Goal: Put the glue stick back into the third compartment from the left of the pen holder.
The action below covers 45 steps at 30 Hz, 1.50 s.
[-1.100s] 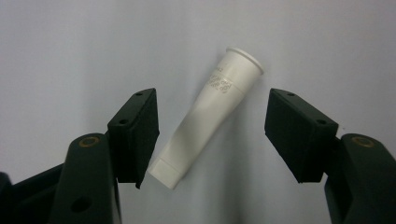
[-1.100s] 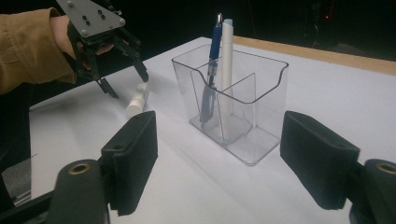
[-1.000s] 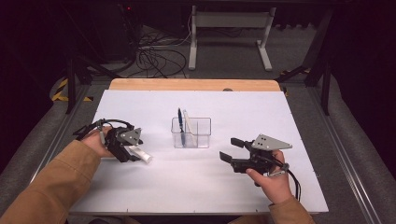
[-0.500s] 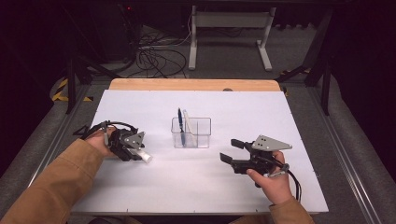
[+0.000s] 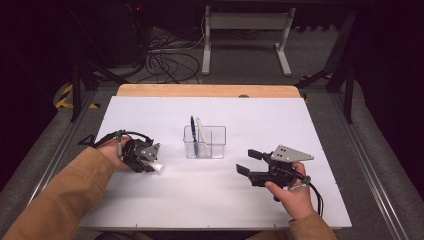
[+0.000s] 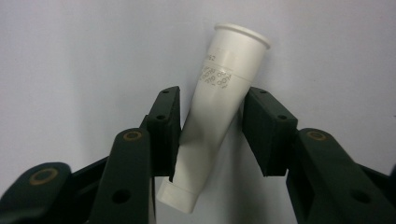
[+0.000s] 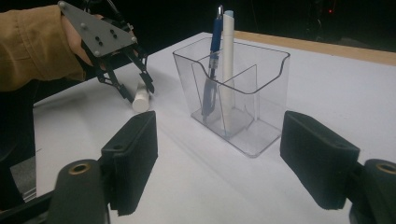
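Observation:
A white tube lies tilted on the white table, left of the middle. My left gripper reaches down over it, and its jaws have just been closing. Both pads now touch the tube's sides. A clear divided holder stands at the table's centre with a blue pen and a white pen upright in it. My right gripper hovers to the holder's right, open, with nothing between its pads. The right gripper view looks past the holder at the left gripper.
The table has a wooden strip along its far edge. Beyond it on the dark floor lie loose cables and a white desk frame. Metal rails run along both table sides.
The left gripper's jaws have narrowed around the white tube and the hand has shifted slightly. The right hand and its gripper have stayed put.

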{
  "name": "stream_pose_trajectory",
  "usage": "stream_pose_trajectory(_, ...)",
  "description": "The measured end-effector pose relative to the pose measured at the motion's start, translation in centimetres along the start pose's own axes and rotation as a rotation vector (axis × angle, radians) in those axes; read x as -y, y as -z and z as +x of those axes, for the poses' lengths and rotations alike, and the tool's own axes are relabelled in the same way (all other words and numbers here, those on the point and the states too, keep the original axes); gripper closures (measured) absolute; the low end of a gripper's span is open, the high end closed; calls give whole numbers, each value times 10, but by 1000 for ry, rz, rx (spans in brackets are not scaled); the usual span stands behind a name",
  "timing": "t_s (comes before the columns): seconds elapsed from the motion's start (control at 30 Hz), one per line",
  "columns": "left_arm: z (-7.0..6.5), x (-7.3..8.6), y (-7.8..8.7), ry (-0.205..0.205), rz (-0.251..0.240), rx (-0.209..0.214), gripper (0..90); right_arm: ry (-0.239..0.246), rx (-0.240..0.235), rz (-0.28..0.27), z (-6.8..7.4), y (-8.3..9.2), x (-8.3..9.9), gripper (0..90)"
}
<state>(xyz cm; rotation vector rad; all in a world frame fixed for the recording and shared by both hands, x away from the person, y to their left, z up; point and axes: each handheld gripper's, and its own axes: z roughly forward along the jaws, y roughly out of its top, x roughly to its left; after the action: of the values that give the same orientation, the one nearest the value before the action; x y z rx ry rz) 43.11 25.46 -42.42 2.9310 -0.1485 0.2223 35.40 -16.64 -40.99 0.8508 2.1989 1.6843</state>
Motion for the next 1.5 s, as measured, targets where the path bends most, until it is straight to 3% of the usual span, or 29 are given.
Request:
stream_pose_trajectory(0.17,1,0,0,-28,1,18,648,0,-2,1,0,0,1,280)
stream_pose_trajectory(0.2,-1,1,0,-15,-7,22,660,-1,-2,1,0,-1,0,280)
stream_pose_trajectory(0.23,0,1,0,-35,-6,25,670,0,-3,1,0,-1,0,280)
stream_pose_trajectory(0.47,0,1,1,-55,-6,24,685,-3,-3,3,0,-1,1,280)
stream_pose_trajectory(0.5,-2,1,0,-39,-17,35,685,-3,-3,2,-1,-1,1,280)
stream_pose_trajectory(0.57,-1,0,2,-59,-13,22,686,-6,-1,4,-1,-1,1,280)
stream_pose_trajectory(0.63,-2,1,5,-51,-21,16,687,-7,-3,4,-1,-1,1,280)
stream_pose_trajectory(0.8,-2,2,18,-39,-73,3,687,-6,-1,4,-1,-1,1,280)
stream_pose_trajectory(1.03,-9,-3,38,-8,-195,-23,687,-3,2,2,-2,-1,0,280)
stream_pose_trajectory(1.2,-13,-8,49,12,-258,-12,687,-3,1,2,-2,-1,0,280)
stream_pose_trajectory(1.43,-15,-12,58,79,-337,-8,687,-3,2,1,-3,-2,-2,280)
stream_pose_trajectory(1.5,-15,-13,59,99,-359,-27,687,-2,1,3,-3,-2,-2,280)
